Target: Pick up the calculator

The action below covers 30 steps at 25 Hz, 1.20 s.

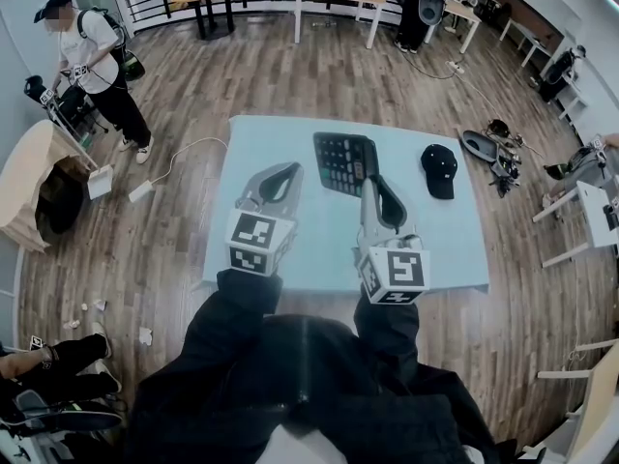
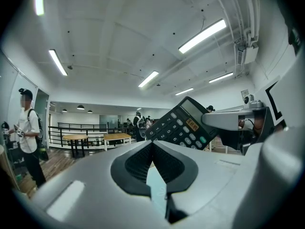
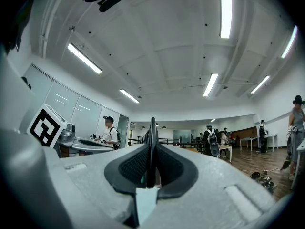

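The black calculator (image 1: 343, 160) hangs above the light-blue table (image 1: 445, 240), its keys facing up. My right gripper (image 1: 370, 184) is shut on its near right edge. In the right gripper view the calculator (image 3: 152, 137) shows edge-on as a thin dark blade clamped between the pads of my right gripper (image 3: 151, 149). My left gripper (image 1: 280, 177) hovers just left of it, shut with nothing in it. The left gripper view has my left gripper (image 2: 152, 144) with its tips touching, and beyond them the tilted calculator (image 2: 183, 125) held by the other gripper's finger (image 2: 224, 120).
A black cap (image 1: 439, 169) lies on the table's right part. A person (image 1: 92, 66) stands at the far left beside equipment. A white cable and power strip (image 1: 140, 190) lie on the wooden floor left of the table. Tools (image 1: 498, 153) lie on the floor at right.
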Motion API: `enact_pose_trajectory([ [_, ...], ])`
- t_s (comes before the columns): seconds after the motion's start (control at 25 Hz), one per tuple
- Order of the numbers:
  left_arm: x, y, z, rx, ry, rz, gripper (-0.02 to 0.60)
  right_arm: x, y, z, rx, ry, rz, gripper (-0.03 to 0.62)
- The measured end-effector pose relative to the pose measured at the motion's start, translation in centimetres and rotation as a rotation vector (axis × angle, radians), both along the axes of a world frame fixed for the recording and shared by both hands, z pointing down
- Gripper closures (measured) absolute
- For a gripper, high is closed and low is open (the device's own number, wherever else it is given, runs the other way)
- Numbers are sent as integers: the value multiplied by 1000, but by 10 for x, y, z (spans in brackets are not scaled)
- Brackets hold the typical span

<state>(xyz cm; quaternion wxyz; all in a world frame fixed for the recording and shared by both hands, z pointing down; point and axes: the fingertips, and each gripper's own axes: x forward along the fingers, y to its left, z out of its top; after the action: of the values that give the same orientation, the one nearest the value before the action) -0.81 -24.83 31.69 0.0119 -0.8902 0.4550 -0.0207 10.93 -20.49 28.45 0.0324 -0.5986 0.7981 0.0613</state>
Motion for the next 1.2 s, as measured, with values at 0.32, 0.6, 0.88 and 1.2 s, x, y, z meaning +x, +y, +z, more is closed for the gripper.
enact_pose_trajectory([
  [0.32,1,2,7,-19,-2,-3,580,3,2,4,-6,4,1,551],
  [0.6,5,2,9,-25,-2,6,580,4,3,6,-11,7,6,551],
  [0.88,1,-2,7,-21,2,10,580,0,-1,4,-10,10,9,551],
  [1.2,0,-3,9,-24,-1,7,579,-2,-2,5,-11,11,6,551],
])
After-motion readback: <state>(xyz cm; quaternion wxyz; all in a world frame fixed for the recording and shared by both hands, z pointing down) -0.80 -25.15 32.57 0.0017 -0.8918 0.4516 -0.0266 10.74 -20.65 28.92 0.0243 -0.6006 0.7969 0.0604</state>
